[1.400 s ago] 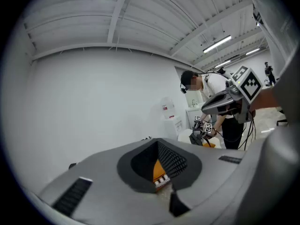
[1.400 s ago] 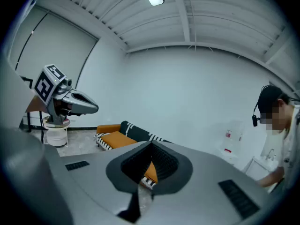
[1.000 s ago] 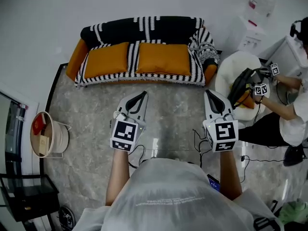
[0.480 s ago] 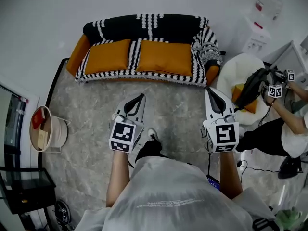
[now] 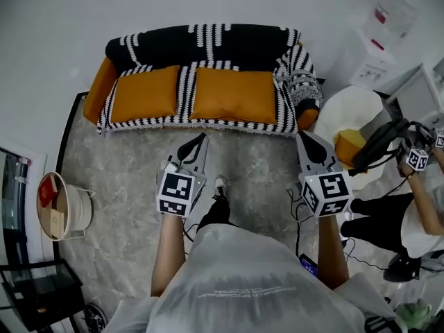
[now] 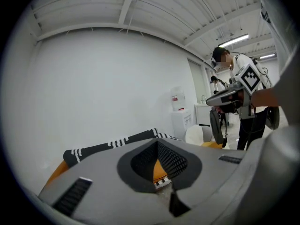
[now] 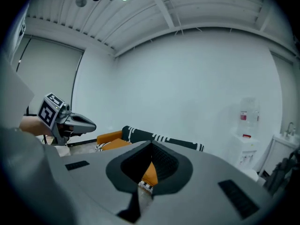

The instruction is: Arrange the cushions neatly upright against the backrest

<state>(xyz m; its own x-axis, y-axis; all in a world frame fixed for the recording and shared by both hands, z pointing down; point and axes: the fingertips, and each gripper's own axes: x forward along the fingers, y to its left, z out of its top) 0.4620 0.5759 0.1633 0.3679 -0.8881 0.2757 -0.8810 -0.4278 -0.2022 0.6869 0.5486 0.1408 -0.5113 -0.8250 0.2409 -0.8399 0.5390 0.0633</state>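
Two orange cushions lie flat on the sofa seat, the left cushion point(image 5: 144, 94) and the wider right cushion point(image 5: 234, 96). The sofa point(image 5: 97, 92) is orange with a black-and-white striped throw point(image 5: 208, 44) over its backrest and seat. My left gripper point(image 5: 202, 138) hangs over the floor just in front of the sofa, shut and holding nothing. My right gripper point(image 5: 302, 136) is level with it near the sofa's right end, also shut and holding nothing. In both gripper views a strip of orange cushion point(image 6: 159, 171) point(image 7: 150, 173) shows through the closed jaws.
A white round chair point(image 5: 347, 109) holding an orange cushion point(image 5: 349, 145) stands right of the sofa. Another person point(image 5: 416, 207) works there with grippers. A pale basket point(image 5: 61, 205) and a black shelf point(image 5: 35, 290) are at the left. Cables point(image 5: 298, 210) lie on the marble floor.
I have stepped toward the sofa, which now sits lower and larger in the head view; my shoe has come into sight. Both grippers stayed shut. The other person's grippers shifted right.
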